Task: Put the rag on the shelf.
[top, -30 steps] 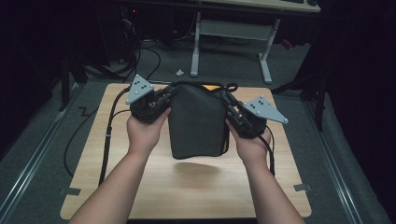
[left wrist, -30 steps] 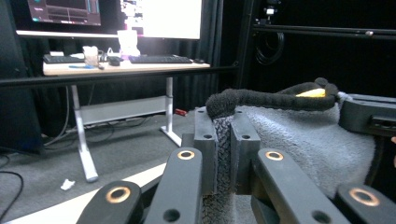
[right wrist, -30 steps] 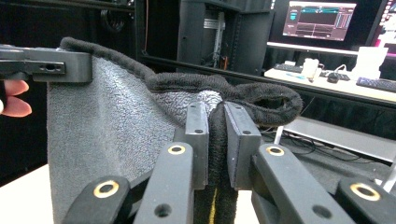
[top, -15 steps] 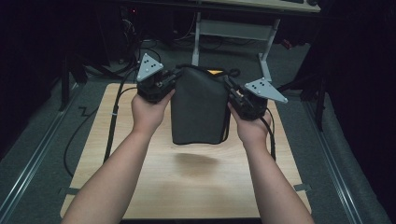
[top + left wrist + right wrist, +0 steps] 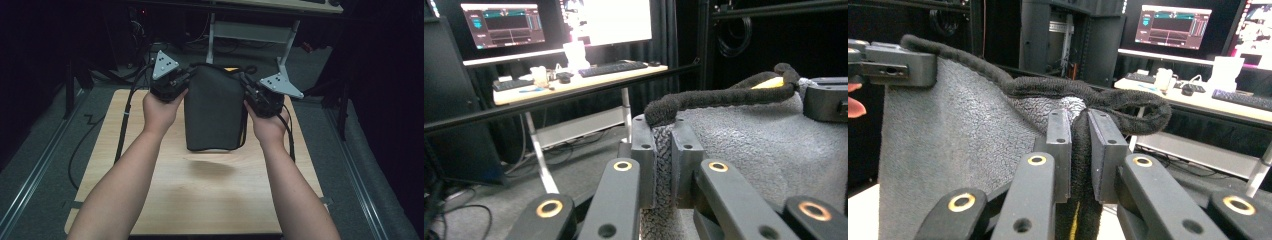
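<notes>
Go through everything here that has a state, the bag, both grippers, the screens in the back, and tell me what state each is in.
Bag: lifted off the table, hanging upright between the grippers, shadow beneath.
Left gripper: shut on the bag's top edge.
Right gripper: shut on the bag's top edge.
Monitors: switched on.

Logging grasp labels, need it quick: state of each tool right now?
Left tool: shut on the dark bag, pinching its upper edge.
Right tool: shut on the same bag's opposite upper edge; bag hangs above the table.
</notes>
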